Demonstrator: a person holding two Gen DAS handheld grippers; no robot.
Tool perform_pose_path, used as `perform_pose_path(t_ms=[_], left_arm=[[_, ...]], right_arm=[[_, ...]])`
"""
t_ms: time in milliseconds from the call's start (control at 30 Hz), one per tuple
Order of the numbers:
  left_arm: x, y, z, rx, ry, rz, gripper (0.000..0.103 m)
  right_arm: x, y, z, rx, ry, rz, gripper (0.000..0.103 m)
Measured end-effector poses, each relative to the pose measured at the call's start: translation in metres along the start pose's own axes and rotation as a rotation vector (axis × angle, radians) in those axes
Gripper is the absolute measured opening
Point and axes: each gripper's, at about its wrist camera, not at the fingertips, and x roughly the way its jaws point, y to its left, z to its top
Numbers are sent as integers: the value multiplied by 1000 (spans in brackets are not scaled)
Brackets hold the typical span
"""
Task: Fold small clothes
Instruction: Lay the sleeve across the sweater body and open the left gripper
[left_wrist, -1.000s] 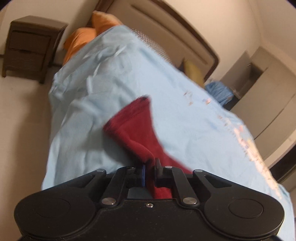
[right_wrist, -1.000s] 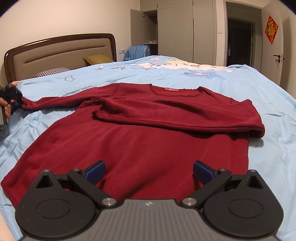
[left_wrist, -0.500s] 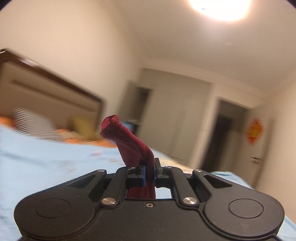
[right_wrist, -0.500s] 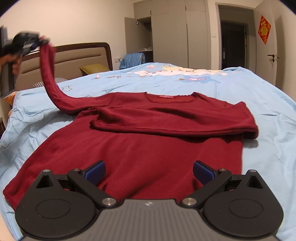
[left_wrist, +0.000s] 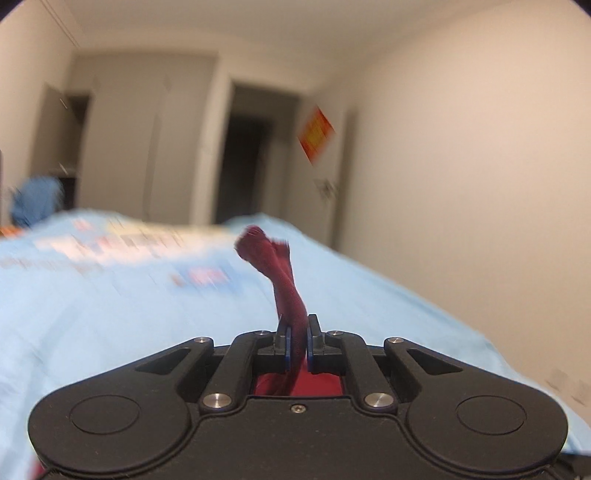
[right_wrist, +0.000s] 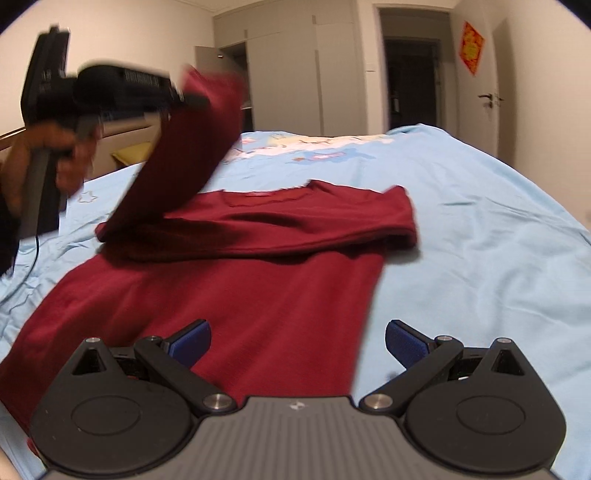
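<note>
Left wrist view is smeary: the print on the sheet (left_wrist: 122, 243) and the red sign (left_wrist: 317, 133) are unreadable blur. The sleeve (left_wrist: 284, 280) drops behind the left gripper (left_wrist: 296, 345), so the rest is hidden. In the right wrist view the hand (right_wrist: 44, 155) and arm are blurred and cut by the left edge. The sweater (right_wrist: 236, 291) hem hides behind the right gripper (right_wrist: 297, 341).

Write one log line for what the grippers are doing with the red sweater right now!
left gripper: shut on sleeve, lifted over red sweater | right gripper: open, empty, above hem | other sleeve: folded across chest | surface: blue bedsheet
</note>
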Motion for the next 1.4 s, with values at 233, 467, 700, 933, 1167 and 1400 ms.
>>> perform_pose_path(t_ms=[233, 467, 700, 933, 1167, 1400], left_arm=[[29, 8, -62, -42, 183, -102, 27], [-11, 28, -72, -54, 172, 3, 76], [-81, 75, -88, 20, 214, 316, 85], [-86, 121, -111, 76, 333, 546, 85], [-57, 135, -109, 175, 282, 632, 83], [-43, 130, -100, 313, 263, 601, 59]], right_arm=[[-10, -22, -7, 59, 3, -44, 103], [-2, -23, 0, 92, -18, -27, 103], [28, 0, 29, 50, -69, 17, 103], [79, 25, 63, 26, -106, 97, 103], [123, 39, 45, -27, -38, 84, 102], [124, 36, 39, -10, -35, 112, 103]])
